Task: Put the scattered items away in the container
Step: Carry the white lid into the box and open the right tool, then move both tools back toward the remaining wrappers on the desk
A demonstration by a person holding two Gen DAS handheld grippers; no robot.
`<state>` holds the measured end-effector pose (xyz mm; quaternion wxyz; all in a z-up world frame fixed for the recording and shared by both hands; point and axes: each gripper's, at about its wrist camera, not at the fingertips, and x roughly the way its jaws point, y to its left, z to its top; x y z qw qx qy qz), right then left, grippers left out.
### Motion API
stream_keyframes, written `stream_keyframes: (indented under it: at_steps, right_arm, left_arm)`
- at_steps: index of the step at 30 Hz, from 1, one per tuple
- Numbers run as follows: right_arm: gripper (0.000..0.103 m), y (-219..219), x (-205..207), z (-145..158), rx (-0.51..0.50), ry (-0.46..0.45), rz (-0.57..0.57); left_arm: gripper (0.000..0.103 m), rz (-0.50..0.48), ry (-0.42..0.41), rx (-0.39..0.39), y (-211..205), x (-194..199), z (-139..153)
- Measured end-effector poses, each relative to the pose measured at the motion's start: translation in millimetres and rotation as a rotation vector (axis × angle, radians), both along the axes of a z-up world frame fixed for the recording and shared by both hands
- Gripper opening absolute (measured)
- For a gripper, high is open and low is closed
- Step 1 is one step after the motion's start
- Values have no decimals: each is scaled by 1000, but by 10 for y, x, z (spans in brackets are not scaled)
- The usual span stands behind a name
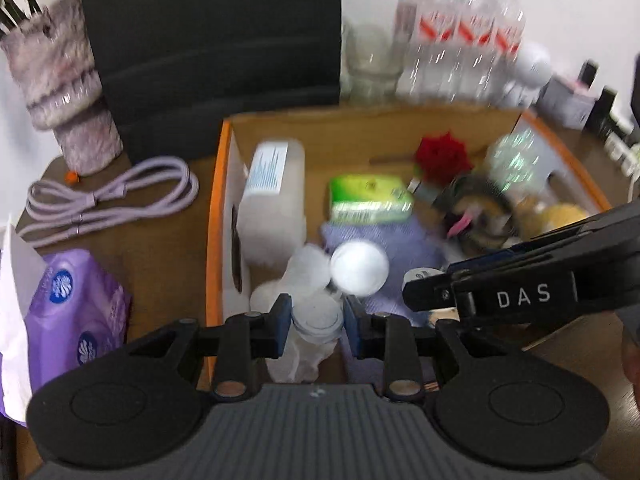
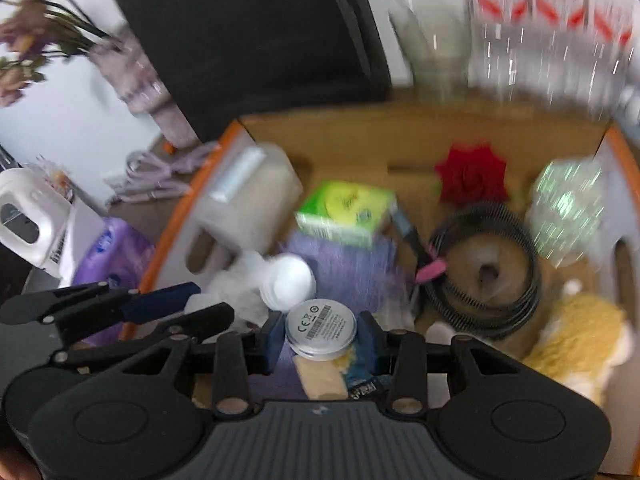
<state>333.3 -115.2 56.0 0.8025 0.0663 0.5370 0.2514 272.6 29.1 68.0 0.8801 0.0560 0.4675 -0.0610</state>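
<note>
While both views smear with motion blur, noted: orange-edged cardboard box (image 2: 420, 132) holding red fabric rose (image 2: 472, 174), green tissue pack (image 2: 344, 210), coiled black cable (image 2: 486, 270). Left gripper (image 1: 316, 320) over box, jaws clamped on small clear jar (image 1: 316, 316), possibly plastic. Right gripper (image 2: 320, 340) likewise, jaws gripping round silver tin (image 2: 321, 327).

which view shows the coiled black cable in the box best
The right wrist view: the coiled black cable shows as a nearly full ring in the cardboard box. In the left wrist view the right gripper covers part of it and blur smears it.
</note>
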Motion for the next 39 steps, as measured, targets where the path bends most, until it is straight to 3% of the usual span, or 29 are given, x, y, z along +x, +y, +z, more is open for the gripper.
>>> stream_keyframes:
  at_steps: [5, 8, 9, 11, 13, 18, 21, 23, 26, 29, 32, 35, 36, 39]
  right_arm:
    - [39, 82, 1, -42, -50, 28, 29]
    - [52, 41, -21, 81, -63, 32, 14]
    - [55, 5, -27, 150, -59, 30, 3]
    - [65, -77, -54, 314, -45, 11, -18]
    - [68, -146, -101, 496, -50, -13, -31]
    - [72, -324, -325, 982, -113, -84, -55]
    - [86, -468, -515, 1209, -167, -141, -76]
    - [88, -571, -615, 1267, -209, -179, -102]
    - [88, -741, -753, 1286, -228, -216, -166]
    - [88, -807, -987, 1307, -171, -293, -193]
    - [89, -825, -1401, 1338, -100, -504, -219]
    - [95, -829, -1765, 1232, -65, -720, -238]
    - [95, -835, -1839, 1175, -64, -758, -242]
    - [95, -832, -1932, 1041, -61, -783, -232]
  left_arm:
    - [37, 1, 39, 3, 72, 34, 1]
    - [50, 18, 51, -49, 178, 43, 132]
    - [61, 26, 57, -76, 223, 40, 200]
    - [70, 33, 63, -111, 260, 33, 327]
    - [74, 46, 59, -128, 267, 16, 476]
    - [84, 93, 37, -114, 172, -123, 898]
    - [90, 119, 4, -54, 84, -278, 1086]
    - [95, 127, -19, -42, 53, -395, 1148]
    - [100, 141, -90, -62, 22, -574, 1187]
    - [103, 135, -256, -53, -69, -861, 1235]
    - [103, 87, -429, -36, -180, -1231, 1213]
    - [103, 46, -640, -93, -238, -1620, 1094]
    - [103, 49, -678, -112, -251, -1699, 1039]
    - [103, 65, -651, -143, -280, -1744, 910]
